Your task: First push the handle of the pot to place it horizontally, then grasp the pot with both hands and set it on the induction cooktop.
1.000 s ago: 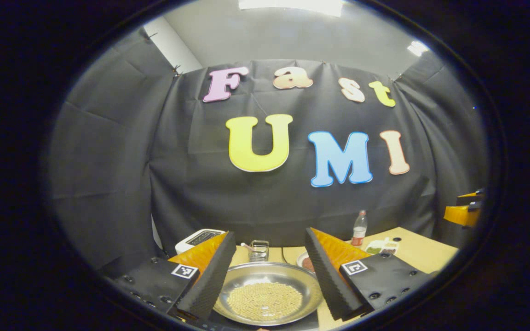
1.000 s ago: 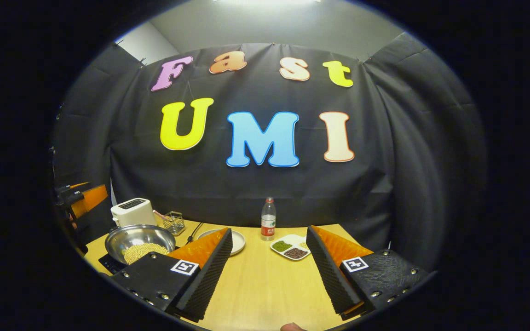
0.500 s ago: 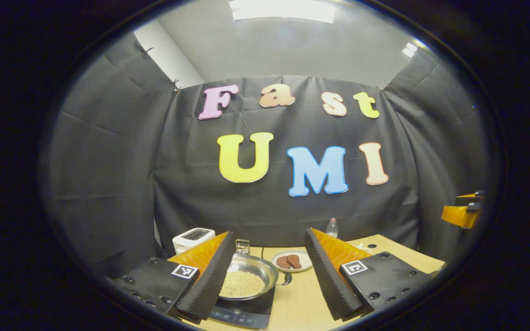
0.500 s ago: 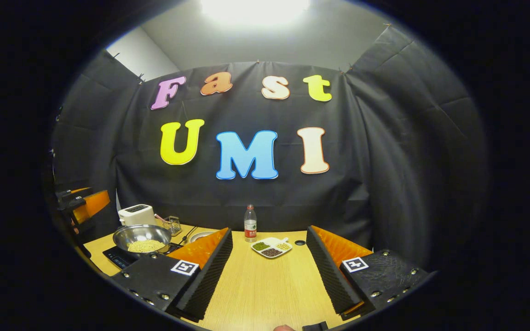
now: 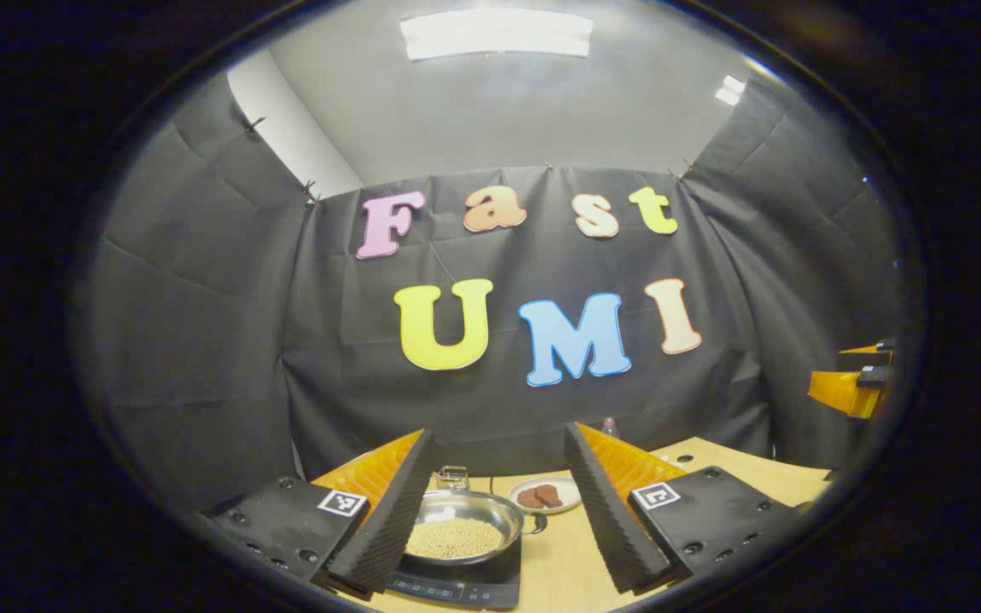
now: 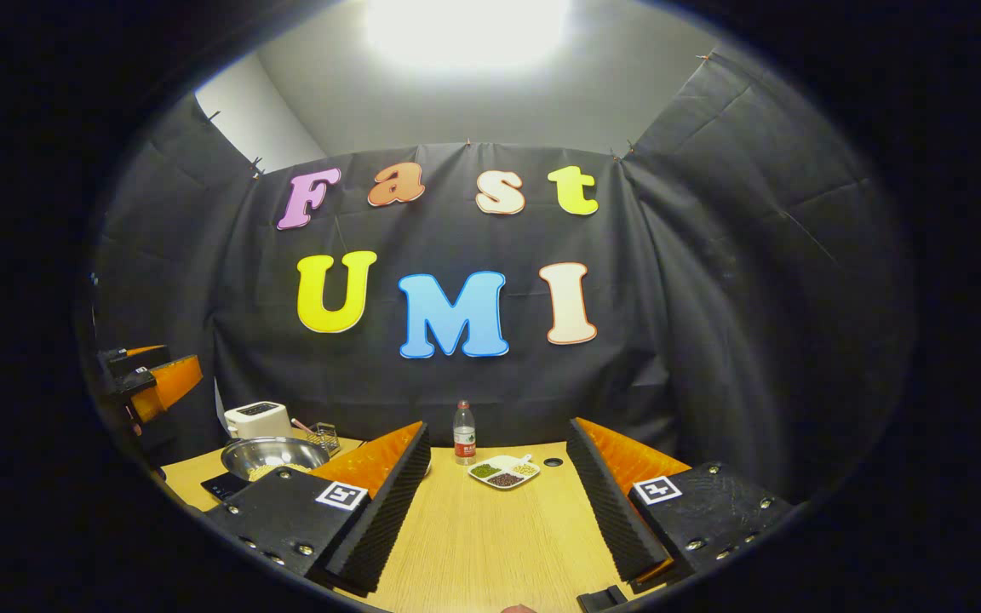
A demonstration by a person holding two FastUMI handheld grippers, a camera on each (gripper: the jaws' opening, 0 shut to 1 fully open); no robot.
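Pot sits on the induction cooktop at the near left of the table, its bowl holding pale round grains, a short dark handle sticking out to its right. Just beyond it stands a small wire basket, and to the right a white plate with two brown pieces. In the right gripper view the pot appears at far left, with a white toaster behind it; a bottle and a divided dish of beans stand mid-table toward the far edge. Nothing lies between either gripper and the pot. The left gripper is spread wide, holding and touching nothing, lifted back from the pot. The right gripper is likewise spread wide and empty over bare table.
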